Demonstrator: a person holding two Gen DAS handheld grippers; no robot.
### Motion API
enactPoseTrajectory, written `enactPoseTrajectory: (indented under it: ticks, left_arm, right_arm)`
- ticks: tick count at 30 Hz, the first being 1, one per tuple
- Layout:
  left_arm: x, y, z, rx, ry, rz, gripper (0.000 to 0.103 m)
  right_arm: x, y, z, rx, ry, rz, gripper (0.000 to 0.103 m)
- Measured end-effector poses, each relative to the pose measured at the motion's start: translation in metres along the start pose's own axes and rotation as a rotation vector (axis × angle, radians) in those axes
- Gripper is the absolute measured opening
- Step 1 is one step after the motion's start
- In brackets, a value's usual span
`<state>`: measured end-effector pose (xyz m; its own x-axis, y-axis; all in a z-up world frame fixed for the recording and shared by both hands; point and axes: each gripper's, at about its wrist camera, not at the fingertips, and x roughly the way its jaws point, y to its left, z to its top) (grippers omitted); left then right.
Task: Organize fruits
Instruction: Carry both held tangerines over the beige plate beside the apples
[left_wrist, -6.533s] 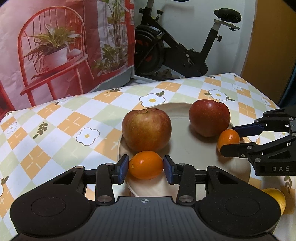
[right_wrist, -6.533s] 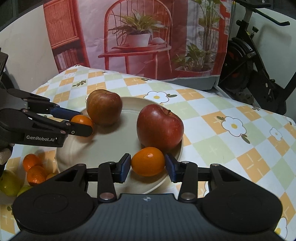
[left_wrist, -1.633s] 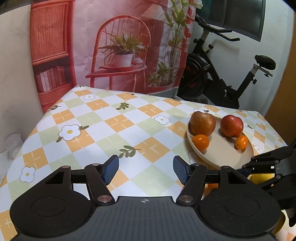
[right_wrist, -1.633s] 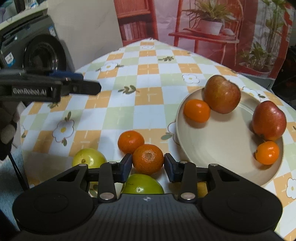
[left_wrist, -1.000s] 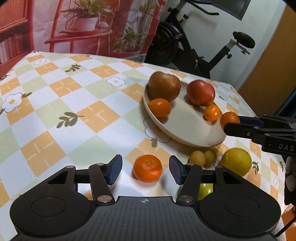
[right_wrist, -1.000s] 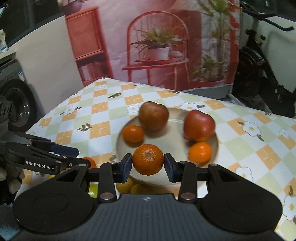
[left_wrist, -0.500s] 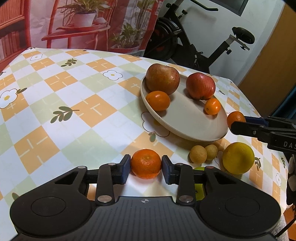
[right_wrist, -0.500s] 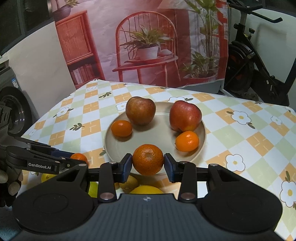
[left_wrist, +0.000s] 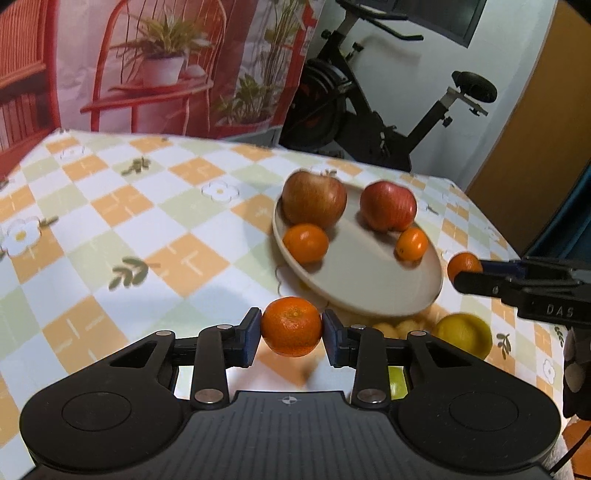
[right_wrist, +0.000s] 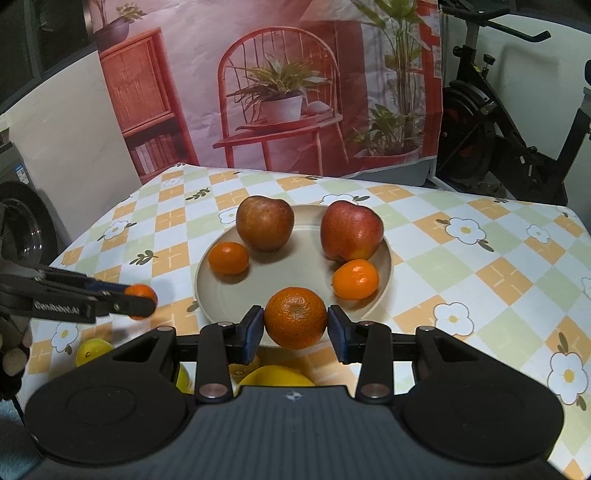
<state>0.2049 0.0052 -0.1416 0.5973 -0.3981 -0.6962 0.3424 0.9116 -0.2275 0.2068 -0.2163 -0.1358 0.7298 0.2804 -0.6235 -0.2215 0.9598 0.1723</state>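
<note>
Tangerines sit pinched between both claws: left gripper (left_wrist: 291, 336) and right gripper (right_wrist: 295, 328), near plate (right_wrist: 236, 295).

Home room, exercise bike (left_wrist: 388, 122), washing machine (right_wrist: 22, 225), floral checked tablecloth (left_wrist: 110, 229), printed backdrop (right_wrist: 280, 85)

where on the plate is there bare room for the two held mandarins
The plate is bare across its middle and near rim, between the left mandarin and right mandarin. The far side is crowded by two apples. Loose fruit crowds the tablecloth beside the near rim.
</note>
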Motion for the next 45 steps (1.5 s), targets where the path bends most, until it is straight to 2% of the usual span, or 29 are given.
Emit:
enactPoseTrajectory:
  ticks: [9,14,18,23,33,45]
  left_arm:
    - [0.007,-0.018,0.035,0.075,-0.053,-0.012,0.038]
    - [0.029,-0.029,0.046,0.125,-0.038,-0.03,0.038]
    - [0.044,-0.037,0.047,0.177,-0.004,-0.032,0.038]
    - [0.059,-0.039,0.044,0.196,0.044,-0.035,0.038]
    - [0.075,-0.035,0.043,0.217,0.086,-0.015,0.038]
    - [0.081,-0.034,0.042,0.241,0.071,0.015,0.038]
  right_arm:
    - [0.002,-0.004,0.005,-0.02,0.006,-0.024,0.041]
    - [0.015,-0.011,0.009,-0.065,0.023,-0.053,0.041]
    - [0.025,-0.017,0.014,-0.074,0.037,-0.052,0.041]
    - [0.038,-0.019,0.014,-0.078,0.069,-0.023,0.041]
    - [0.053,-0.019,0.013,-0.094,0.103,-0.012,0.041]
    - [0.066,-0.018,0.015,-0.118,0.129,-0.016,0.041]
